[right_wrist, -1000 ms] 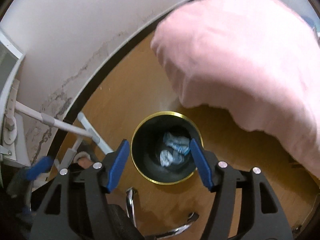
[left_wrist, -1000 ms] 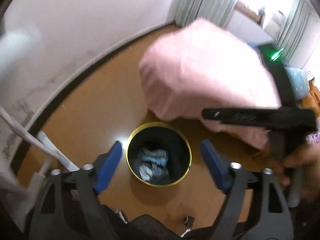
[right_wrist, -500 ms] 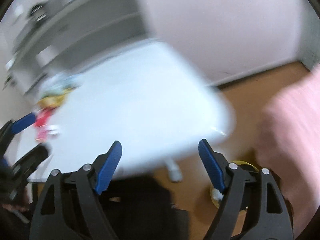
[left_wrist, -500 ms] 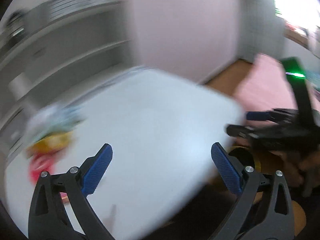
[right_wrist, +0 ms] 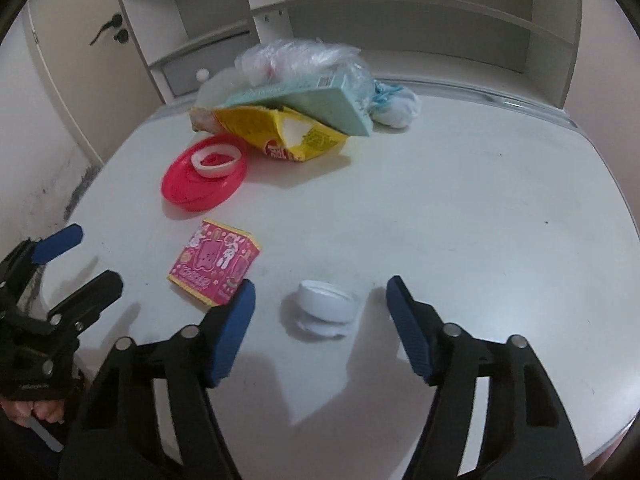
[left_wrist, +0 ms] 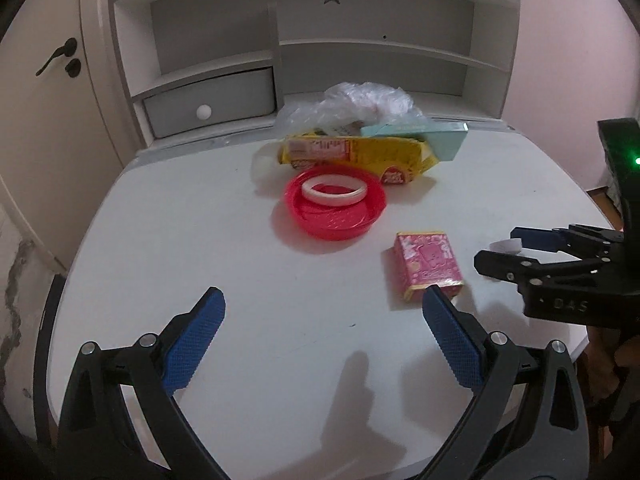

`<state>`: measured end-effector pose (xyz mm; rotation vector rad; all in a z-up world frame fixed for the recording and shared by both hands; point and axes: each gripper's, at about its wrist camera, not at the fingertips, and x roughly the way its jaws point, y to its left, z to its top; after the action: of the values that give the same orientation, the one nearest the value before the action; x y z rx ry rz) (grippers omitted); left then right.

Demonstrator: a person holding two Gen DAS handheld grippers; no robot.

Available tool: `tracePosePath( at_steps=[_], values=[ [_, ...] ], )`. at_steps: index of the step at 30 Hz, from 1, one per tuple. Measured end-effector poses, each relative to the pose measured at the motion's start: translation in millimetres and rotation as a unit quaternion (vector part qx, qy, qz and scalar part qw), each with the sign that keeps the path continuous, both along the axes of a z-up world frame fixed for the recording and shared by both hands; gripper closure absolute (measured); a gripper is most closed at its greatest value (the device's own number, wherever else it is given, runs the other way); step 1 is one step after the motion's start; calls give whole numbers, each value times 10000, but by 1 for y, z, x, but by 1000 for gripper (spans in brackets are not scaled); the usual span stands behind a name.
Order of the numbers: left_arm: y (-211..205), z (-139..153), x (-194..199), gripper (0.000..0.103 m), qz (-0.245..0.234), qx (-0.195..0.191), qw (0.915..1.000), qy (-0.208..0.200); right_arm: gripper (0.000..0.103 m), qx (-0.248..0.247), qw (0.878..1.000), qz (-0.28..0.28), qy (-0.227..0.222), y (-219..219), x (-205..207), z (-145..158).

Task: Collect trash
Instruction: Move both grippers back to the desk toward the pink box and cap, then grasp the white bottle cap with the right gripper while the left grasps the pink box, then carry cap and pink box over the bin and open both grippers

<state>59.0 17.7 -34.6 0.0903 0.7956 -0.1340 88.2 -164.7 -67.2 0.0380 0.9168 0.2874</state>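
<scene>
1. Hovering above the white worktop (left_wrist: 168, 240), the left tool (left_wrist: 324, 334) has its blue pads spread wide, and nothing is between them.
2. Just ahead of the right pad of the left tool lies a pink box (left_wrist: 428, 265), flat on the worktop; whether the pad touches it I cannot tell.
3. Farther ahead of the left tool is a red round lid (left_wrist: 335, 216), and a white ring (left_wrist: 335, 191) rests inside it.
4. Behind the red lid there is a pile: a torn yellow carton (left_wrist: 352, 152), a pale green box (left_wrist: 436, 136) leaning over it, and a clear plastic bag (left_wrist: 360, 104) on top.
5. The right tool (right_wrist: 320, 312) is over the near part of the worktop and its jaws are closing; the pads are apart.
6. A small white cap (right_wrist: 326, 302) lies on the worktop between the pads of the right tool, and neither pad touches it.
7. To the left of the right tool lies the pink box, near its left pad.
8. A crumpled white and blue tissue (right_wrist: 394, 106) lies far ahead of the right tool, beside the pile.
9. Behind the worktop stands a grey shelf unit (left_wrist: 360, 48) with a small drawer (left_wrist: 208, 102).
</scene>
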Motion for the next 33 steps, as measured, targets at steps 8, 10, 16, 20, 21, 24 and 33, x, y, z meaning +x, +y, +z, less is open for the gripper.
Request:
tracePosePath(
  at_steps=[8,10,16,20,21,24,33],
  values=[
    [-39,-11,8,7,-372,113,9992,68,72,-303,9994,-93,-163,-10,-10,-3],
    [-47,-16,12,7,-443,149,9989,89,72,-270,9995,-69,-159,-13,-12,-4],
    [-64,-23,23,7,-487,164,9985,178,72,-250,9992,-171,-253,-29,-26,0],
    [-70,-27,28,14,-472,147,9984,261,72,-232,9988,-322,-274,-44,-35,1],
    [-73,-29,29,25,-506,164,9981,296,72,-232,9987,-361,-275,-48,-36,1],
    [-81,-31,30,55,-627,82,9973,364,72,-224,9979,-544,-278,-65,-43,0],
    [-159,-21,20,60,-1421,-63,9891,386,72,-79,9843,-1714,-414,-169,-86,7]
  ],
)
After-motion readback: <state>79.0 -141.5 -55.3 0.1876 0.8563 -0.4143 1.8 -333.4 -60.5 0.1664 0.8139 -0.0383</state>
